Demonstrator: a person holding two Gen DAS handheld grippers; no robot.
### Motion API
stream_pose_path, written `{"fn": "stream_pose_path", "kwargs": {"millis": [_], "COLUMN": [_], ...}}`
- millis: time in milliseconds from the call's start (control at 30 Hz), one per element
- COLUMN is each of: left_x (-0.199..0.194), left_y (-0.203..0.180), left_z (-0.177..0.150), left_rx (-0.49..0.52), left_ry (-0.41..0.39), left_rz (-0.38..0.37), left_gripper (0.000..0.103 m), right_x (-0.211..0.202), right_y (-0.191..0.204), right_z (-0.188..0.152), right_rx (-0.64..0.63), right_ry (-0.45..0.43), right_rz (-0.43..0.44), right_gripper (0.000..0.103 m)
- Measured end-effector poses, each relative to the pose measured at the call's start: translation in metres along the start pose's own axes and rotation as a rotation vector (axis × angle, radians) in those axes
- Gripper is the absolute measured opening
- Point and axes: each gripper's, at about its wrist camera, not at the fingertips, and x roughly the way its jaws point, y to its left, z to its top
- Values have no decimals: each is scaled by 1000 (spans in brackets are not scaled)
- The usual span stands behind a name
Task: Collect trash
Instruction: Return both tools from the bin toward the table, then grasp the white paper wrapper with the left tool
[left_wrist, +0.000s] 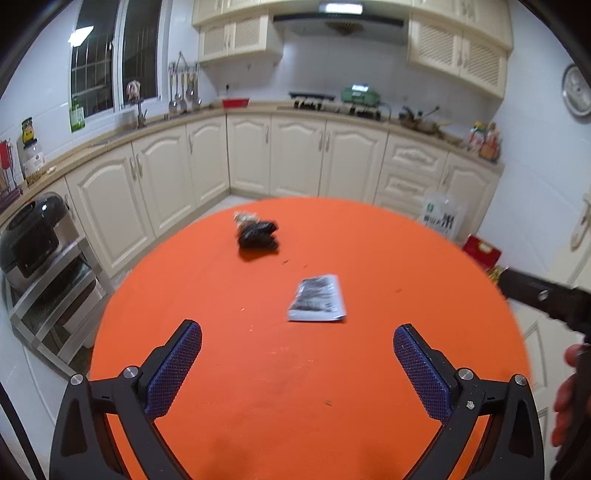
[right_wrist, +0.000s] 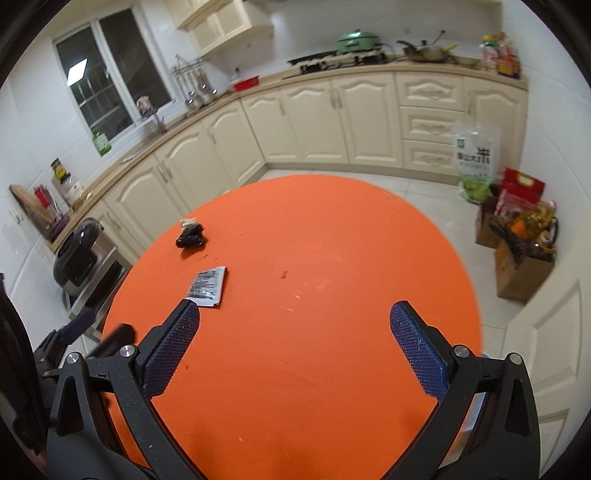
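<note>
Both grippers' fingers spread over the orange table, kitchen cabinets behind, slightly blurred.

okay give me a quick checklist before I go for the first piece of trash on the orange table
1. Left gripper open and empty: ok, jaws stand wide apart.
2. Right gripper open and empty: ok, jaws wide apart.
3. Flat white wrapper reachable: ok, it lies flat on the orange table, nearest the left gripper, nothing on it.
4. Crumpled black wrapper clear: ok, it sits farther back, apart from the white one.
5. Path between grippers and trash: ok, only bare tabletop and a few crumbs.
6. Bin or bag to drop trash into: cannot tell, none shows in either view.
</note>
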Motion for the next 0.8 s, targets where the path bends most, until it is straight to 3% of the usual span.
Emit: {"fn": "stream_pose_path", "kwargs": {"millis": [267, 400, 533, 667, 800], "left_x": [57, 96, 132, 154, 154], "left_y": [7, 7, -12, -16, -13], "left_z": [23, 68, 89, 106, 110], "left_rx": [-14, 2, 29, 34, 11], "left_ry": [98, 149, 187, 203, 171], "left_rz": [-9, -8, 13, 34, 39], "left_gripper": [102, 102, 102, 90, 60], "right_x": [54, 74, 91, 107, 120], "right_y": [2, -6, -17, -19, -18], "right_z": [13, 19, 28, 36, 39], "right_rx": [-27, -20, -16, -22, -35], "right_ry": [68, 96, 112, 125, 138], "right_rz": [1, 7, 11, 20, 33], "right_gripper": [103, 103, 103, 103, 103]}}
